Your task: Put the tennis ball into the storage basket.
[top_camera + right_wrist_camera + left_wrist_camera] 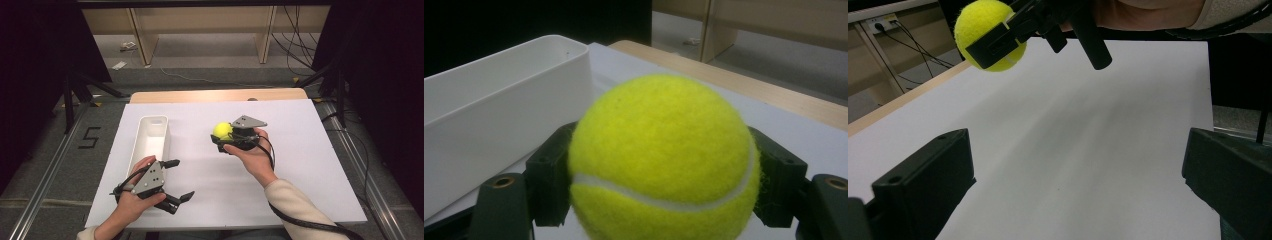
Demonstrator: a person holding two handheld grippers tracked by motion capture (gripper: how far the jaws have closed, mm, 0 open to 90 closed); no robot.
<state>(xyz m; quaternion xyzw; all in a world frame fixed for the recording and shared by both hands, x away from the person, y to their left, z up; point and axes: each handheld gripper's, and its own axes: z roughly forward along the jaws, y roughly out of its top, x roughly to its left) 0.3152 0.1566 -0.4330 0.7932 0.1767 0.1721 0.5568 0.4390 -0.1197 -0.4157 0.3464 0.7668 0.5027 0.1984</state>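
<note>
A yellow tennis ball (222,130) is clamped between the jaws of my right gripper (223,136), which a hand holds above the middle of the white table top (300,165). Up close, the ball (661,159) sits squeezed between both black pads (549,175), facing a white bin (499,115). My left gripper (179,179) rests low near the front left of the table, jaws wide apart and empty. From the left gripper (1078,185), the ball (990,35) and the right gripper (998,42) holding it appear raised above the table surface.
A long white bin (150,140) stands lengthwise left of centre, empty inside. A wooden table edge (220,95) runs behind the white top. Black cables trail from both grippers. Floor rails, dark stands and wooden shelving lie beyond.
</note>
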